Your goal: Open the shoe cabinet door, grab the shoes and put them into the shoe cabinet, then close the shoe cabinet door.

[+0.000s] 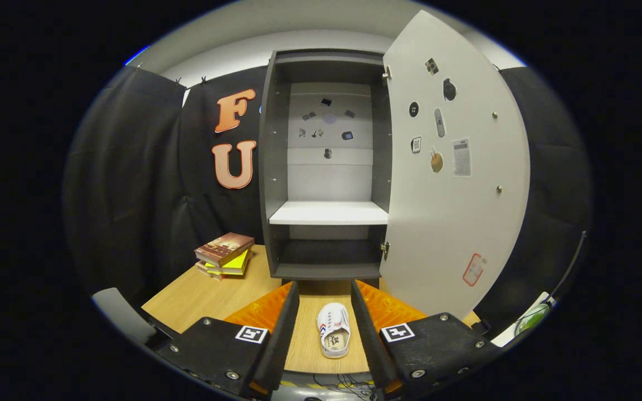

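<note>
Cabinet door (pixel 455 167) open; tongs (pixel 325 295) released, straddling white sneaker (pixel 334 329) at bottom centre. Next: descend, clamp it.

shoe (pixel 334 329): was white, with red and blue marks along its side
shoe cabinet (pixel 326 161): was dark grey — white shelf and back panel
door (pixel 455 167): was white, dotted with small stickers
table (pixel 209 295): was light wood grain
books (pixel 224 255): were brown on top, yellow beneath — perhaps a third colour, unclear
</note>
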`<state>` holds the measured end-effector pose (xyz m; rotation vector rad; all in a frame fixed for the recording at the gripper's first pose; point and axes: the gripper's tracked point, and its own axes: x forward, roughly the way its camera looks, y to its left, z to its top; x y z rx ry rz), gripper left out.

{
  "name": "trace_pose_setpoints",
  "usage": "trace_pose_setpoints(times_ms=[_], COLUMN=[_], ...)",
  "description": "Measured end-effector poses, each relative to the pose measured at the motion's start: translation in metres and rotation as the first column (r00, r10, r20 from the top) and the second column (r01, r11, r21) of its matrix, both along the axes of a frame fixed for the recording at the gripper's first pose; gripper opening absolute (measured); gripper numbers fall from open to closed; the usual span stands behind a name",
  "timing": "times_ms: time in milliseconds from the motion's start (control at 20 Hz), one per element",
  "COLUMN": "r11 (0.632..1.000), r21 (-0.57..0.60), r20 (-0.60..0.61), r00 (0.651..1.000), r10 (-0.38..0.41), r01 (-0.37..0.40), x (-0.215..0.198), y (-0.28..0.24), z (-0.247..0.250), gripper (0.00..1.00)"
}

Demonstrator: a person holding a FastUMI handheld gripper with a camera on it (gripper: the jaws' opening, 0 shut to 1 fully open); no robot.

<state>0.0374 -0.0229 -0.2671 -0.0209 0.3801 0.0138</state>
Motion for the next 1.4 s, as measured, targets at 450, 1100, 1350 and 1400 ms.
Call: trace_pose_setpoints(times_ms=[450, 1100, 1350, 1400], r11=[0.998, 0.991, 0.989, 0.989], r21=[0.061, 0.115, 0.126, 0.126], r20=[-0.154, -0.336, -0.385, -0.394], r00=[0.987, 0.936, 0.916, 0.911], r10=[0.038, 0.102, 0.118, 0.122], r01=[-0.029, -0.067, -0.075, -0.078], x=[0.031, 0.056, 0.064, 0.064], y=[-0.001, -0.008, -0.013, -0.012], z=[-0.101, -0.229, -0.265, -0.272], gripper=[0.62, 0.63, 0.63, 0.63])
